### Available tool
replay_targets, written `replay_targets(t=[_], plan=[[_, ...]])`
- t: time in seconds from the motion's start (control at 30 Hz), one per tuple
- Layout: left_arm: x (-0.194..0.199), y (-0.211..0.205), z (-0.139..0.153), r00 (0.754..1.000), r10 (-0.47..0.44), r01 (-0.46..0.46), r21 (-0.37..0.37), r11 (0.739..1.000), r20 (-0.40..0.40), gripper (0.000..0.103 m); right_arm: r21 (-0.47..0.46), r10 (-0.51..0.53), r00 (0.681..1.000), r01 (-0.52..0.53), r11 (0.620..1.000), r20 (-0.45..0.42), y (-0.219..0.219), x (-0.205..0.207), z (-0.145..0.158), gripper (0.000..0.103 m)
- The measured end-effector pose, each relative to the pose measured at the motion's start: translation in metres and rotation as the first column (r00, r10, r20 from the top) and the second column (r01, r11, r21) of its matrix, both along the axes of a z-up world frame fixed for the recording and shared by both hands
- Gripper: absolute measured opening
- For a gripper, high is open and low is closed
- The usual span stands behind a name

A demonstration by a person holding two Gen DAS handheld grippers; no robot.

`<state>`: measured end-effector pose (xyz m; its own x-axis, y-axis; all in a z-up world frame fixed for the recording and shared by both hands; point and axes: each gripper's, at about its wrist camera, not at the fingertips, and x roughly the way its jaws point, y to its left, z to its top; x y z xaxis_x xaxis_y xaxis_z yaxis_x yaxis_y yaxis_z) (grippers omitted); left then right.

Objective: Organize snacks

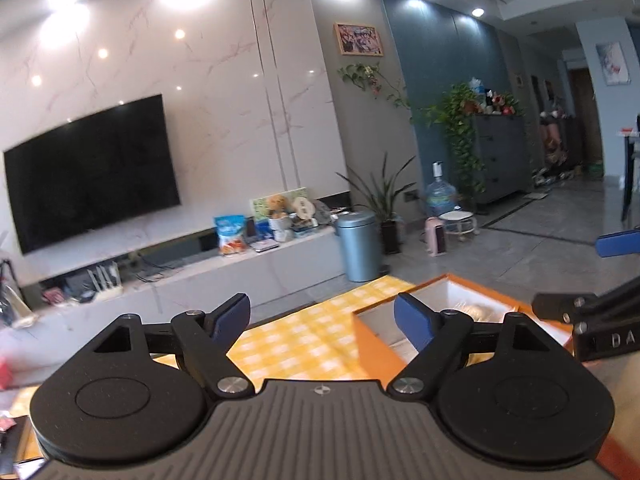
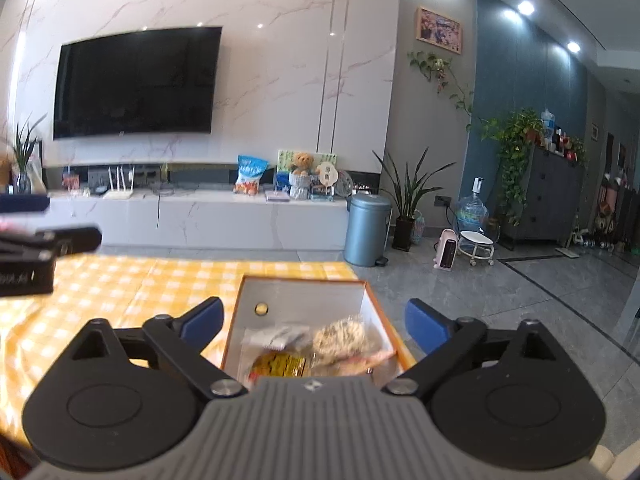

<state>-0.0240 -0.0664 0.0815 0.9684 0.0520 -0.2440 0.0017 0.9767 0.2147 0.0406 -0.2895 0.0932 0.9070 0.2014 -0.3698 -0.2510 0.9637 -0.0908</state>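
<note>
An orange box (image 2: 382, 312) with a white inside stands on the yellow checked tablecloth (image 2: 120, 288). It holds several wrapped snacks: a pale round cake (image 2: 340, 338), a white packet (image 2: 276, 336) and a yellow-brown packet (image 2: 280, 364). My right gripper (image 2: 314, 320) is open and empty, held above the box. My left gripper (image 1: 322, 316) is open and empty, above the cloth (image 1: 304, 328) just left of the box (image 1: 372, 340). Each gripper shows at the edge of the other's view.
The table's far edge drops to a grey tiled floor (image 2: 480, 292). Beyond stand a blue bin (image 2: 366, 230), a TV bench (image 2: 224, 216) with a snack bag, potted plants and a water bottle. Red items (image 1: 6, 372) lie at the table's left.
</note>
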Motion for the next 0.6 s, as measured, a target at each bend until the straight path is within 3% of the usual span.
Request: replay_targets(t=[0.13, 0.3, 0.6], plan=[[-0.004, -0.005, -0.013, 0.999, 0.005, -0.006, -0.017, 1.000, -0.052, 0.096, -0.052, -0.006, 0.997, 0.002, 0.999, -0.080, 0.010, -0.010, -0.018, 0.096], [0.002, 0.005, -0.031, 0.988, 0.018, -0.032, -0.085, 0.996, -0.155, 0.096, -0.024, -0.023, 0.987, 0.019, 1.000, -0.162, 0.004, -0.015, -0.031, 0.096], [-0.007, 0.011, -0.048, 0.973, 0.033, -0.053, -0.083, 0.995, -0.230, 0.096, -0.027, -0.022, 0.979, 0.016, 0.999, -0.202, 0.007, -0.018, -0.042, 0.096]])
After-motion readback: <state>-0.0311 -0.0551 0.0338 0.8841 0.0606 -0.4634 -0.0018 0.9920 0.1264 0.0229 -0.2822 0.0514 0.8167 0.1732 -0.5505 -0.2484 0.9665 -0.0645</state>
